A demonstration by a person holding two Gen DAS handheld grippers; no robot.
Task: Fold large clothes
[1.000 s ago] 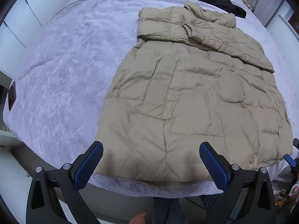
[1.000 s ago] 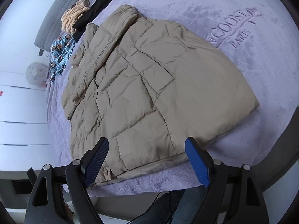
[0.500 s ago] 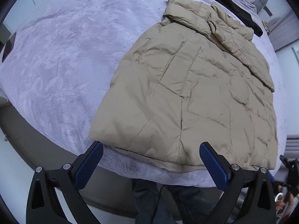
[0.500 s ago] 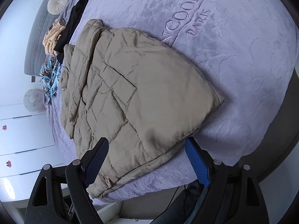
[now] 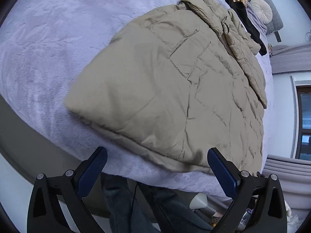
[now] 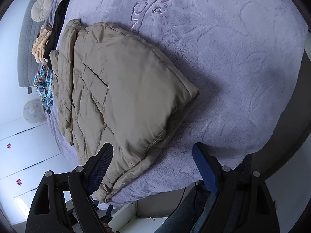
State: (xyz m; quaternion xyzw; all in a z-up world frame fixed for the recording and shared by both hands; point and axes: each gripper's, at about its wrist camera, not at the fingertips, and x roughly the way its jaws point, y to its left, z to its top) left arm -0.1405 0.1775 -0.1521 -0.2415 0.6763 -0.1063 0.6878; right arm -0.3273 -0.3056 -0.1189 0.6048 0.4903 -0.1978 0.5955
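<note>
Purple bed [image 5: 38, 44]: our jacket [image 5: 175, 89] looks sleeves-in, probably; bottom fold left, left gripper [image 5: 156, 167] and right gripper [image 6: 152, 165] spread, empty.

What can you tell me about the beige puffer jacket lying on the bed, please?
The beige puffer jacket is a large quilted coat of slightly shiny, wrinkled fabric, with stitched panels and a patch pocket. It lies flat on the lilac plush bedspread, its hem at the bed's near edge, its sleeves folded across the chest. Both open grippers, left gripper and right gripper, hover at the hem; neither grips it.
</note>
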